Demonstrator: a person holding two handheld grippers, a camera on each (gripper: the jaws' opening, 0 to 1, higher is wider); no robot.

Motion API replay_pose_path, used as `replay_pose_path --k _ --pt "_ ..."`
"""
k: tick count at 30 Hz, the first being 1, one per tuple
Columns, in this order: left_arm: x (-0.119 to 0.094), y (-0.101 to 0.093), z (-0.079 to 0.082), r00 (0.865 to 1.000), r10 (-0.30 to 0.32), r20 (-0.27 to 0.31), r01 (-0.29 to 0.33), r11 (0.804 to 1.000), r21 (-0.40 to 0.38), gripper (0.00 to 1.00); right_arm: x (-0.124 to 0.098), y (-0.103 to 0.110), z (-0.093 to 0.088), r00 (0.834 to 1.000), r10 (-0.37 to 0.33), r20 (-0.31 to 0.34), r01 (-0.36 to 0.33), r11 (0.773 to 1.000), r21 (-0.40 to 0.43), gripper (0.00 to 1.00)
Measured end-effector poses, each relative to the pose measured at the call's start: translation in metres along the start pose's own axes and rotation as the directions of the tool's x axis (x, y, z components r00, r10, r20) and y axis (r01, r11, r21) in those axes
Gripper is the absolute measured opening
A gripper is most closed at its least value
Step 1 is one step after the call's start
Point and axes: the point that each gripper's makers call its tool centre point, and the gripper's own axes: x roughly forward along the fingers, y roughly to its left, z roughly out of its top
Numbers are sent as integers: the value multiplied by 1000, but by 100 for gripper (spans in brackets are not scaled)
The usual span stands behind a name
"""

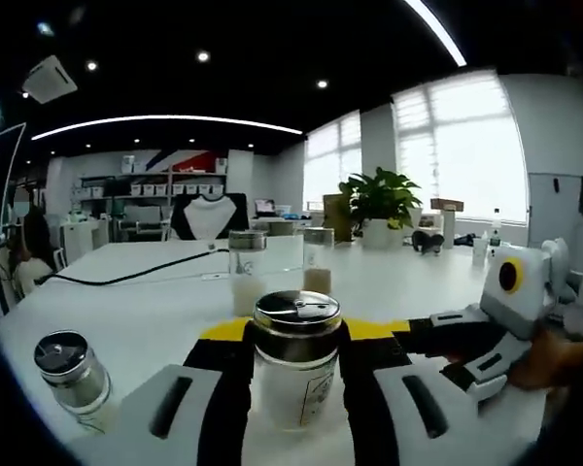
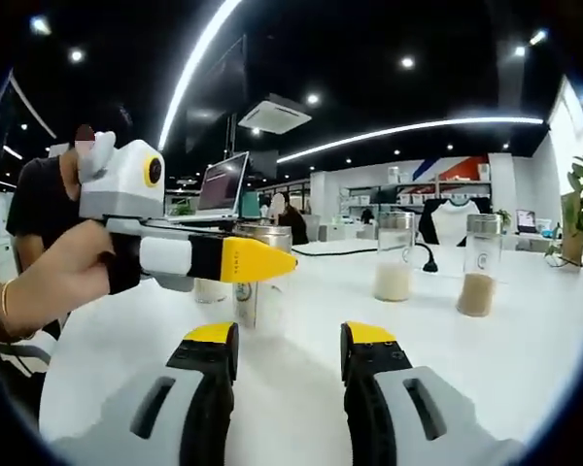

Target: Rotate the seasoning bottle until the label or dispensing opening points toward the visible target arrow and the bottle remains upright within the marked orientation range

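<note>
A large white table is stretching across both views, carrying everything else. In the left gripper view, the left gripper is clasping the seasoning bottle between its yellow-tipped jaws, which are pressing against the glass on either side; the bottle is standing upright near the table's front edge, its metal shaker lid facing up (a printed label is showing on its lower right side). The right gripper is hanging over bare tabletop in its own view, jaws parted with nothing between them, and it is also appearing at the right of the left gripper view. A potted plant is sitting far back by the windows. Two more jars of pale powder are standing behind the held bottle, and a small tilted shaker is resting just left of the left gripper.
</note>
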Motion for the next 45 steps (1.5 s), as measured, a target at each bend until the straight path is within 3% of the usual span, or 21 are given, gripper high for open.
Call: replay_pose_path --k 15,45 --pt "-11 28 -5 999 51 -1 -51 999 -18 36 0 -1 -4 1000 -13 -17 13 1000 0 40" --pt "-19 38 -15 998 64 -11 -65 996 -53 36 1 -6 -10 999 -28 -40 28 1000 9 42"
